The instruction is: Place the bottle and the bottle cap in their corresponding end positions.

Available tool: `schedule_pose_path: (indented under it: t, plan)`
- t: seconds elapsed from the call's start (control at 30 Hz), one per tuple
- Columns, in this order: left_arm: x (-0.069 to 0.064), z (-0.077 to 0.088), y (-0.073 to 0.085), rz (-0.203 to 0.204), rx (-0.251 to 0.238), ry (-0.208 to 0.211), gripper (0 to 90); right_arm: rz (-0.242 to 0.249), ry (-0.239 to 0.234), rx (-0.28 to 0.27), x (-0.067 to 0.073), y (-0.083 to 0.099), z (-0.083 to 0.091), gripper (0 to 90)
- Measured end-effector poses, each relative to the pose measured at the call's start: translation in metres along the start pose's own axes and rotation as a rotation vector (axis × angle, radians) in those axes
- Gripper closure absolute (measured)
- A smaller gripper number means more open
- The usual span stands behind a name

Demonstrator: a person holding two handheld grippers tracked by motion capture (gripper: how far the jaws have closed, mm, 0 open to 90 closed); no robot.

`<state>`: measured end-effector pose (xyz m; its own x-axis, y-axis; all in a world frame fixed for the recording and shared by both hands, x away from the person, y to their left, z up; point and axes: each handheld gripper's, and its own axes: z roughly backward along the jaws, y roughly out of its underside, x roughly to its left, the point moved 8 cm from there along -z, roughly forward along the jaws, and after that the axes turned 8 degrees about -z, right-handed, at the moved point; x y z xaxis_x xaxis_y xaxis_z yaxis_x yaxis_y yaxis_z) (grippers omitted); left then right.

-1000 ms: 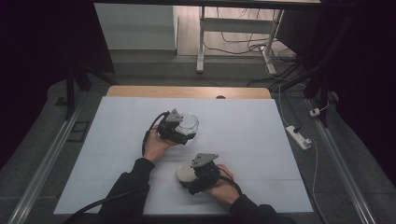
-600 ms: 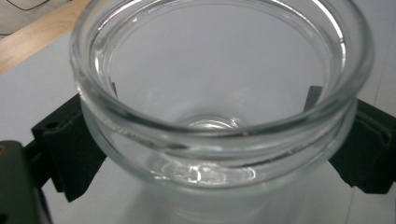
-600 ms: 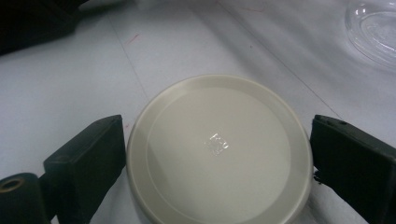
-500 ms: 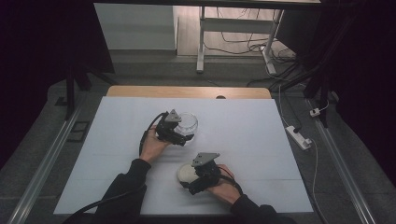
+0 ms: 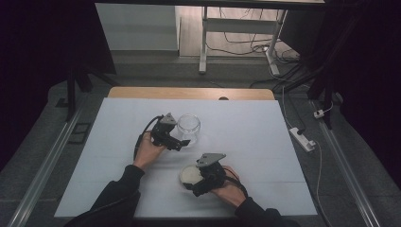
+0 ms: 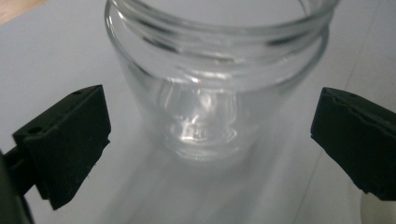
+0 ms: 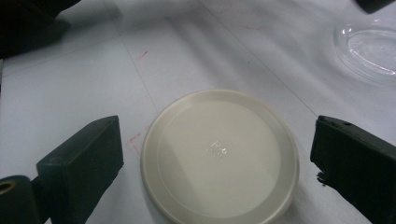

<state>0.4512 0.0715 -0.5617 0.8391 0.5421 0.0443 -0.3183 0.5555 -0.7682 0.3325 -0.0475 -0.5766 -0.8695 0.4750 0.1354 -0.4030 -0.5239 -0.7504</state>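
High view: left gripper wide beside glass jar, right gripper wide around white lid.

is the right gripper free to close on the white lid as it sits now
Probably yes. The right gripper has its fingers open on either side of the white lid, which lies flat on the table, with nothing between them.

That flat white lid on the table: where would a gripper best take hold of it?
Probably by its thin rim, coming down from above. The lid lies flat on the white table, so only its round edge offers opposite sides. The right gripper already has its open jaws either side of it.
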Motion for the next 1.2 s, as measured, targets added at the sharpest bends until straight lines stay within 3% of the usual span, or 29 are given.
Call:
schedule_pose_path:
  t: [0.2,0.43,0.7,0.97,1.2]
  plan:
    - [-0.007,0.011,0.006,0.027,-0.011,0.012,0.0,-0.004,0.003,-0.003,0.0,-0.001,0.004,2.3]
    - [-0.018,0.024,0.013,0.031,-0.014,0.033,0.0,0.004,0.016,-0.009,0.0,-0.002,0.01,2.1]
    - [-0.026,0.042,0.023,0.048,-0.021,0.042,0.0,-0.009,0.019,-0.024,-0.001,-0.003,0.02,1.8]
    - [-0.036,0.063,0.032,0.09,-0.038,0.056,0.0,-0.042,0.028,-0.042,-0.008,-0.004,0.03,0.9]
    - [-0.048,0.076,0.043,0.071,-0.011,0.045,0.0,-0.05,0.052,-0.047,-0.012,-0.003,0.039,0.4]
